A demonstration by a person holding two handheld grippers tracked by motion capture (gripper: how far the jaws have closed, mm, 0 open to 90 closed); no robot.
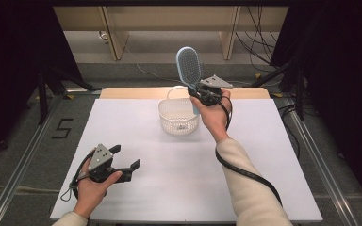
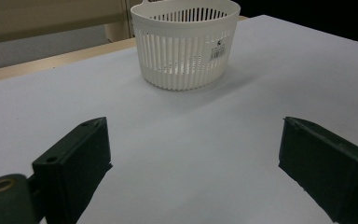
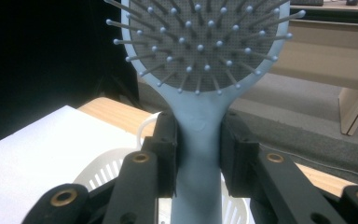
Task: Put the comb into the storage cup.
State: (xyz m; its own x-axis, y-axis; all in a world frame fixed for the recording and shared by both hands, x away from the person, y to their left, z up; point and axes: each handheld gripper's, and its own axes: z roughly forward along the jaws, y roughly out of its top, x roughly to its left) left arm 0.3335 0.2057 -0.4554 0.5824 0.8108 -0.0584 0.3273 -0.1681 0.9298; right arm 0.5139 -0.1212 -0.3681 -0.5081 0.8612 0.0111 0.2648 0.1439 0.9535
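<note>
Hairbrush (image 1: 189, 67): a pale blue paddle brush with a grey cushion and ball-tipped bristles, held upright above the far right rim of the white basket (image 1: 179, 117). The right gripper (image 1: 201, 94) has its jaws closed on the narrow neck of the handle just below the head, as the right gripper view shows (image 3: 198, 135). It looks light and stiff, moulded plastic with a smooth, likely somewhat slippery handle; the head is top-heavy, so a grip low on the handle could let it swing. The neck, where it is held, seems the sound place, since the bristles bend and give no firm hold. Its handle end hangs just over the basket, so a straight lowering would probably stand it inside; the basket is light and slotted and might tip or slide if nudged.

The left gripper (image 1: 125, 165) rests on the table well to the near left of the basket, jaws wide apart with nothing between them.

The table (image 1: 136, 136) is a flat white sheet with a wooden edge beyond the basket. Beyond the basket are pale wooden furniture, a grey floor, cables and dark curtains at both sides.
</note>
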